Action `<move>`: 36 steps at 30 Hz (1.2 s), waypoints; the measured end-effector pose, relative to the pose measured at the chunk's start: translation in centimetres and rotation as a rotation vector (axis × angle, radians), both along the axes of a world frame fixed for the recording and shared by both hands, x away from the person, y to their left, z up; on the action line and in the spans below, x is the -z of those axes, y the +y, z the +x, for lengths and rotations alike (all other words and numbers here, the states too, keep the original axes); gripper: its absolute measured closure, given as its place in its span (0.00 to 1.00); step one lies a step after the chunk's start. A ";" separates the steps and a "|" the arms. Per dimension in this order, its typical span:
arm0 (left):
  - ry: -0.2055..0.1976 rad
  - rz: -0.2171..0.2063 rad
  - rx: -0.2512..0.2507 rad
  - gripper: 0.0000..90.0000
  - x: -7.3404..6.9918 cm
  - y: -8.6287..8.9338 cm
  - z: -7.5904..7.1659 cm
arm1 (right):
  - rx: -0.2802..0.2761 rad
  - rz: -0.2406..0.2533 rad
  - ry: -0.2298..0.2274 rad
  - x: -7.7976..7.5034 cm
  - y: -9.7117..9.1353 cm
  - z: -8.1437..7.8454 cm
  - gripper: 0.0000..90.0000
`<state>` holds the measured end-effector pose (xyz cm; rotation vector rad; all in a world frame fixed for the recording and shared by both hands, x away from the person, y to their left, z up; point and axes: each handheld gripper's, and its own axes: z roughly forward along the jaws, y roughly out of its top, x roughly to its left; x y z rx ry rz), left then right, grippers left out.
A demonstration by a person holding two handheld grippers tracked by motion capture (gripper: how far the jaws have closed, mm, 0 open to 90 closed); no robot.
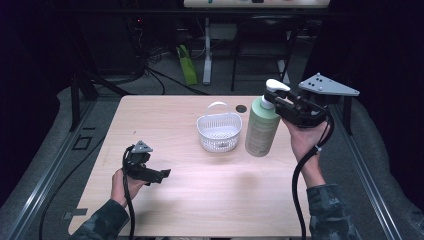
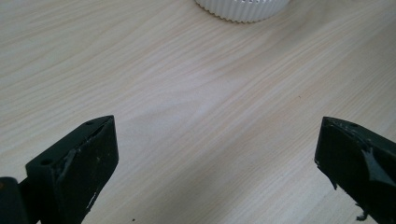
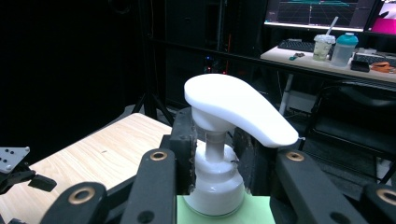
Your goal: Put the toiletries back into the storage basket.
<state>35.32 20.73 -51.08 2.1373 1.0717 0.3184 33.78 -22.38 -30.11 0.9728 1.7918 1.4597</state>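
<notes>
We see the wooden desk (image 1: 200, 200) under both grippers, and the right gripper (image 1: 280, 106) has its fingers clamped on the white pump neck of the green bottle (image 1: 261, 131), held just above the surface. Beside those fingers sits the white basket (image 1: 218, 131). The left gripper (image 1: 162, 174) hovers low with fingers spread wide, gripping nothing.

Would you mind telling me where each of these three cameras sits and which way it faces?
High view: fixed above the person's side, looking forward and down on the table; both forearms and grippers show.
Left gripper view: rides the left gripper, looking down past its wide-apart jaws at bare wood.
Right gripper view: rides the right gripper, looking across the room; its jaws clamp the pump bottle at its neck.
Shared: the white basket appears in the high and left gripper views.
</notes>
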 end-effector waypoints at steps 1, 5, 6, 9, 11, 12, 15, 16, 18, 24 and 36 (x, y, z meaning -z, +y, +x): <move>0.000 0.000 0.001 0.00 0.0 0.0 0.0 | 0.001 -0.002 -0.004 -0.1 0.0 0.0 0.77; 0.001 0.002 0.005 0.00 -0.1 -0.1 0.0 | 0.003 0.000 -0.012 -0.7 0.0 0.2 0.77; -0.001 0.002 0.006 0.00 -0.1 -0.1 0.0 | 0.003 0.000 -0.012 -0.8 0.1 0.2 0.77; 0.002 0.001 0.005 0.00 0.0 -0.1 0.0 | 0.002 -0.001 -0.018 -1.3 0.3 0.4 0.77; 0.000 0.003 0.008 0.00 0.0 0.0 0.0 | 0.002 0.000 -0.018 -1.5 0.4 0.4 0.77; 0.000 0.001 0.007 0.00 0.0 0.0 0.0 | 0.001 -0.003 -0.021 -1.6 0.4 0.5 0.77; 0.000 0.000 0.008 0.00 -0.1 0.0 0.0 | 0.001 -0.002 -0.023 -1.9 0.6 0.7 0.77; 0.000 0.000 0.007 0.00 -0.1 0.0 0.0 | -0.001 -0.004 -0.025 -2.0 0.6 0.7 0.77; 0.000 0.000 0.007 0.00 -0.1 0.0 0.0 | 0.000 -0.005 -0.026 -2.2 0.8 0.8 0.77; -0.005 -0.002 0.005 0.00 -0.1 0.0 0.0 | -0.005 -0.008 -0.037 -2.8 1.2 1.1 0.77; -0.002 -0.005 0.007 0.00 -0.1 0.0 0.0 | -0.012 -0.010 -0.048 -3.8 2.1 1.8 0.77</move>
